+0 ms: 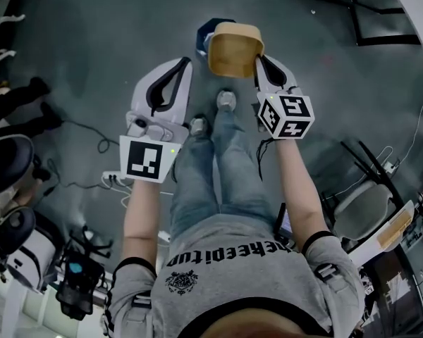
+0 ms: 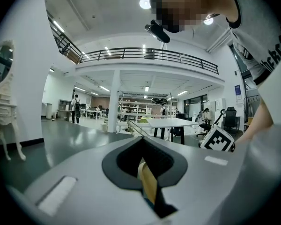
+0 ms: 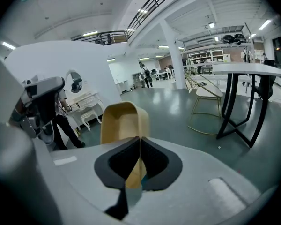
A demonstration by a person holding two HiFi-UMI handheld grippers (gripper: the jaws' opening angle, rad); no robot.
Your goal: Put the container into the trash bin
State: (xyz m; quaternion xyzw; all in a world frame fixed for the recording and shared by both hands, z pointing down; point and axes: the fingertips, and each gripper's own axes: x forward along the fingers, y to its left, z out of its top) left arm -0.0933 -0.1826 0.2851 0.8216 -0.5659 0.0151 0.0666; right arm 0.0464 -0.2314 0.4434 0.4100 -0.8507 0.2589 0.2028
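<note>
Grey floor (image 1: pixel 92 41); outstretched right claw (image 1: pixel 258 62) on container (image 1: pixel 234 51), maybe over bin (image 1: pixel 204 35).

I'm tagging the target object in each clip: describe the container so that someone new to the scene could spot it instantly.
In the head view, look past the person's grey shoes. Just ahead of them, the right gripper clamps the wall of a tan, open-topped rectangular container with rounded corners, over a dark blue trash bin. It is the only tan thing there.
</note>
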